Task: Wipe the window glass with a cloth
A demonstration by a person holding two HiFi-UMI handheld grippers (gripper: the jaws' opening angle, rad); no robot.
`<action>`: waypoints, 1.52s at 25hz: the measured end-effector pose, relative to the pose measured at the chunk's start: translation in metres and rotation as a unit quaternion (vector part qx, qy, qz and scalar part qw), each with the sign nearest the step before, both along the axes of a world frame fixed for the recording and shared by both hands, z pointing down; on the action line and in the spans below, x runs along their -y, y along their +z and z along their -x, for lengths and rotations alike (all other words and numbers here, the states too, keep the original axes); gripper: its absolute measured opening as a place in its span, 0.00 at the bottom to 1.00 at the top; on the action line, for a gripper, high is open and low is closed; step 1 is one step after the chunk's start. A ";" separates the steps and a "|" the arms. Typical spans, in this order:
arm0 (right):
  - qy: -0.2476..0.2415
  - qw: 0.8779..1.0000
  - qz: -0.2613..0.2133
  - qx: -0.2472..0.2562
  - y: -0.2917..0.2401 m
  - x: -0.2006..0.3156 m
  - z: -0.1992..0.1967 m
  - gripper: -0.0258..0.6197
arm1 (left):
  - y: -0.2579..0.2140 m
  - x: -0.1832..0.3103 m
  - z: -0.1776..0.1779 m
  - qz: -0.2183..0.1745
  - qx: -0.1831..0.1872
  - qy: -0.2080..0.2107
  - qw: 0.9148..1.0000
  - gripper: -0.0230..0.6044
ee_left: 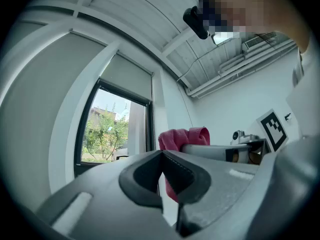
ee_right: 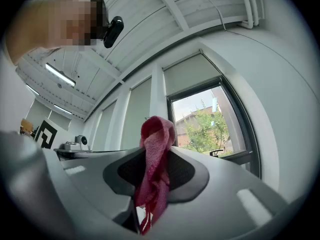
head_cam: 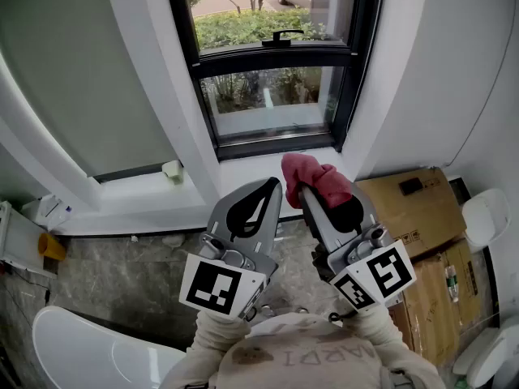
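Observation:
A pink-red cloth [head_cam: 316, 181] is bunched at the tip of my right gripper [head_cam: 306, 191], whose jaws are shut on it. In the right gripper view the cloth [ee_right: 156, 169] hangs down between the two jaws. My left gripper [head_cam: 274, 186] is beside it on the left, shut with nothing in it. Its own view shows the cloth [ee_left: 182, 138] just past its tip. Both grippers point toward the window glass [head_cam: 272, 96], which has a black frame and a black handle [head_cam: 281, 35] on its crossbar. The glass [ee_right: 212, 121] is a short way ahead of the cloth.
A white sill [head_cam: 134, 189] below the window carries a small pale object [head_cam: 172, 171]. Cardboard boxes [head_cam: 418, 209] are stacked at the right. A white toilet [head_cam: 81, 351] is at the lower left. A grey roller blind [head_cam: 81, 71] covers the pane at the left.

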State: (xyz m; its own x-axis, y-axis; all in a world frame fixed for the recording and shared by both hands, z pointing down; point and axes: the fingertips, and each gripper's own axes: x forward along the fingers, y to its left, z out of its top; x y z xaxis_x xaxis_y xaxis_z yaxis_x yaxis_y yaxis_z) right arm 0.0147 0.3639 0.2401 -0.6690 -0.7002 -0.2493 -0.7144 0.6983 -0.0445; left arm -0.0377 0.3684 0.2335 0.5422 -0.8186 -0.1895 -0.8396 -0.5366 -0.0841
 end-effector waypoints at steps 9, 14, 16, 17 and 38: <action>-0.003 1.000 -0.005 0.003 -0.004 -0.002 0.001 0.23 | -0.004 -0.002 0.000 -0.006 0.002 -0.002 1.000 0.04; 0.004 1.000 -0.005 0.018 -0.004 -0.002 0.001 0.24 | -0.004 -0.003 0.005 -0.018 0.004 -0.003 1.000 0.04; 0.011 1.000 -0.009 0.020 -0.003 0.003 0.015 0.24 | -0.001 0.002 0.021 -0.025 0.005 -0.005 1.000 0.04; 0.016 1.000 -0.010 0.014 -0.001 0.007 0.025 0.24 | 0.002 0.006 0.033 -0.027 0.006 -0.005 1.000 0.04; 0.015 1.000 0.006 0.018 0.013 0.162 -0.006 0.24 | 0.007 0.163 0.003 -0.029 -0.001 -0.002 1.000 0.04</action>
State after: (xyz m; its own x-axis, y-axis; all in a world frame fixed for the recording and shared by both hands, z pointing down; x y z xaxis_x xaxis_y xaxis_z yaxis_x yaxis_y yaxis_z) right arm 0.0206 0.2021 0.2531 -0.6382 -0.7226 -0.2657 -0.7326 0.6761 -0.0788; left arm -0.0409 0.2051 0.2406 0.5387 -0.8085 -0.2369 -0.8418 -0.5278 -0.1132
